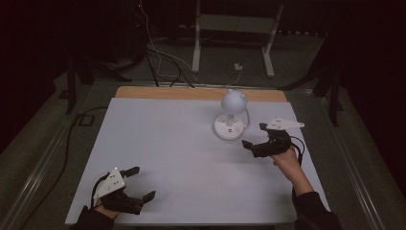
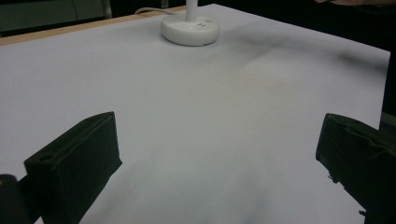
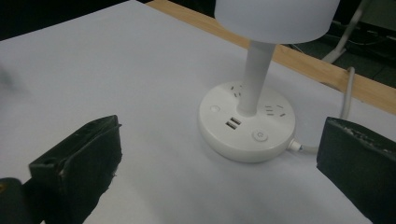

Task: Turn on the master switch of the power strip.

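Beside the lamp (image 1: 231,115), right tool (image 1: 255,136) gapes wide, empty.

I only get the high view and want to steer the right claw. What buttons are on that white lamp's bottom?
Observer: The lamp base carries two round buttons, a pair of USB slots and socket holes around the stem.
Operator: Is the right claw holding it?
Observer: No, the right claw is open, jaws either side of the base, not touching.
Operator: And the left claw?
Observer: The left claw is open over bare white table, pointing toward the lamp.
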